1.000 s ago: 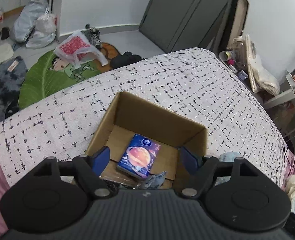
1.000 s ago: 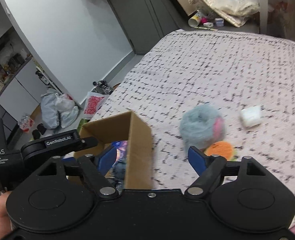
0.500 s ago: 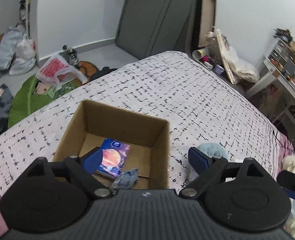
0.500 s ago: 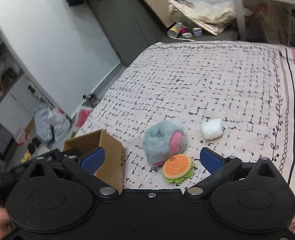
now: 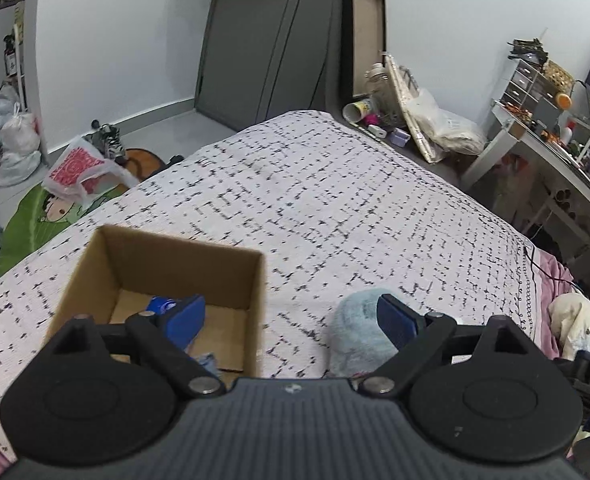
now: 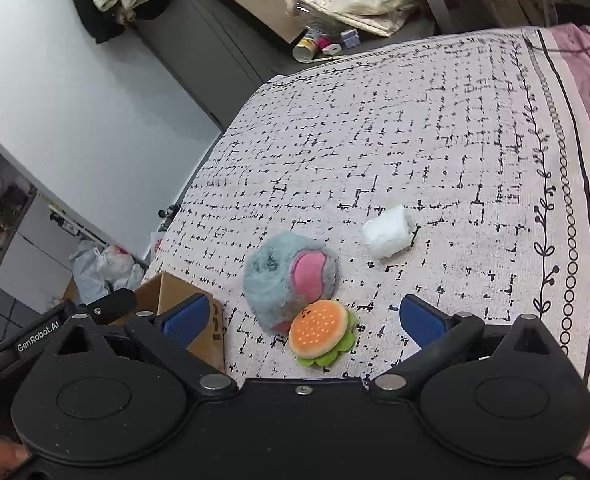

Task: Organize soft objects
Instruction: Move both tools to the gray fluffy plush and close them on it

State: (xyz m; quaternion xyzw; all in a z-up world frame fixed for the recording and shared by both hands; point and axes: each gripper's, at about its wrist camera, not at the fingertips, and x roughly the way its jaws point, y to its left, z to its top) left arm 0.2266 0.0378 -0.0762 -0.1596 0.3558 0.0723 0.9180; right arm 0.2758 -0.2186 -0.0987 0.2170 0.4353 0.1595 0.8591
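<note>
Orange burger plush (image 6: 322, 332) between spread right fingers (image 6: 417, 315), untouched; left fingers (image 5: 395, 316) spread, empty.

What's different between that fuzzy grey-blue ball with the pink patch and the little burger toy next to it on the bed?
The fuzzy grey-blue plush ball with a pink patch is rounder, shaggier and clearly bigger than the flat orange-and-green burger plush. The ball stands taller; the burger lies low, a smooth disc with dotted bun and green frill. The ball sits nearer the brown cardboard box. Both lie touching each other on the patterned bedspread, ungrasped.
</note>
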